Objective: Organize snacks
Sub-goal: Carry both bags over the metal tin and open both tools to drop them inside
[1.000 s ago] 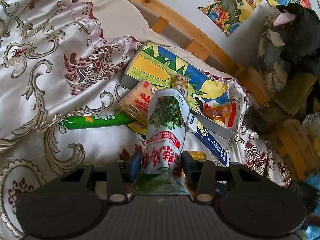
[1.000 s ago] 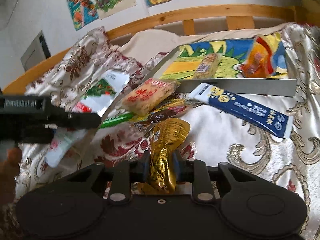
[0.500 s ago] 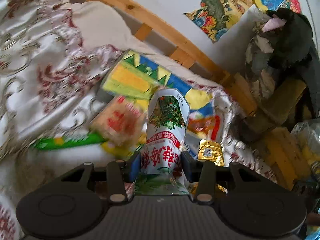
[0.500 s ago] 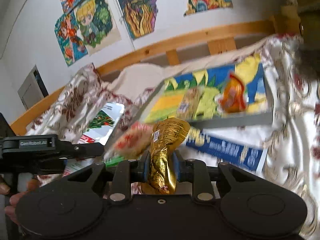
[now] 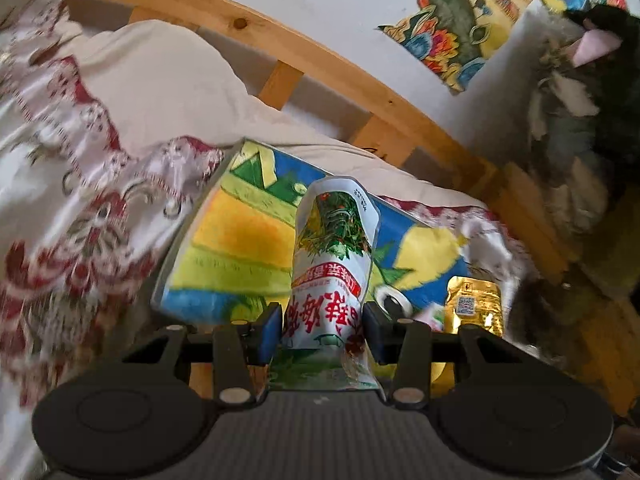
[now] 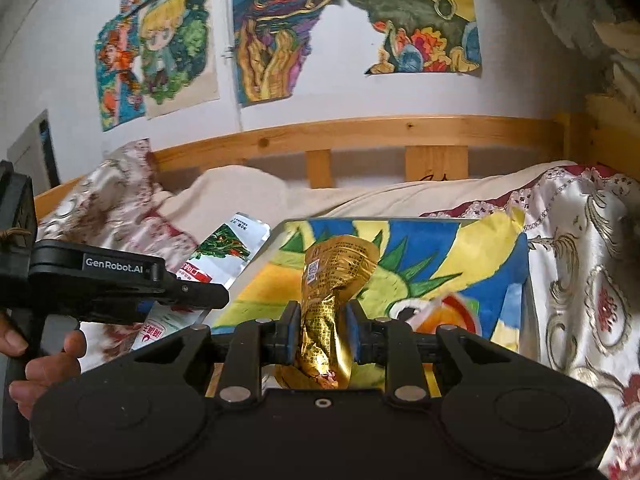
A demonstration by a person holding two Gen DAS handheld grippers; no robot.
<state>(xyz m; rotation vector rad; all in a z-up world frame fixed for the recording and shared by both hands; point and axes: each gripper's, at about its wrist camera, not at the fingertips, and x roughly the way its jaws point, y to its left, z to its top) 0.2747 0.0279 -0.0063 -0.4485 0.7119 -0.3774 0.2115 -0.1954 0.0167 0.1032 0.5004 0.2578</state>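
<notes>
- Both claws had carried their packets up off the bedspread and over toward the painted tray since a second earlier; the loose snacks that had lain in front of them, the green stick, the cracker pack and the blue tube, had dropped out of sight below.
- Left claw (image 5: 322, 334) was clamped on the white snack pouch (image 5: 334, 256), its blue pads pressed against the pouch's lower part, the pouch standing upright with its top toward twelve o'clock.
- Right claw (image 6: 322, 334) was clamped on the crumpled gold packet (image 6: 332, 284), pinched narrow at the waist between the pads, the top flaring out above.
- Painted tray (image 6: 516, 264), with its yellow, green and blue picture, lay on the bed just beyond both claws, under the gold packet as seen from the right wrist.
- From the left wrist the gold packet (image 5: 474, 306) showed at about three o'clock of the white pouch, over the tray (image 5: 224, 240).
- From the right wrist the white pouch (image 6: 224, 256) showed at nine o'clock, near the tray's left edge, with the left claw's black body (image 6: 120, 280) in front of it and a hand (image 6: 44, 364) on its grip.
- An orange packet (image 6: 448, 316) lay in the tray at about three o'clock of the gold one, blurred.
- Patterned satin bedspread (image 5: 72, 208) covered the bed, a wooden rail (image 6: 360, 132) ran behind, and drawings (image 6: 276, 28) hung on the wall.
</notes>
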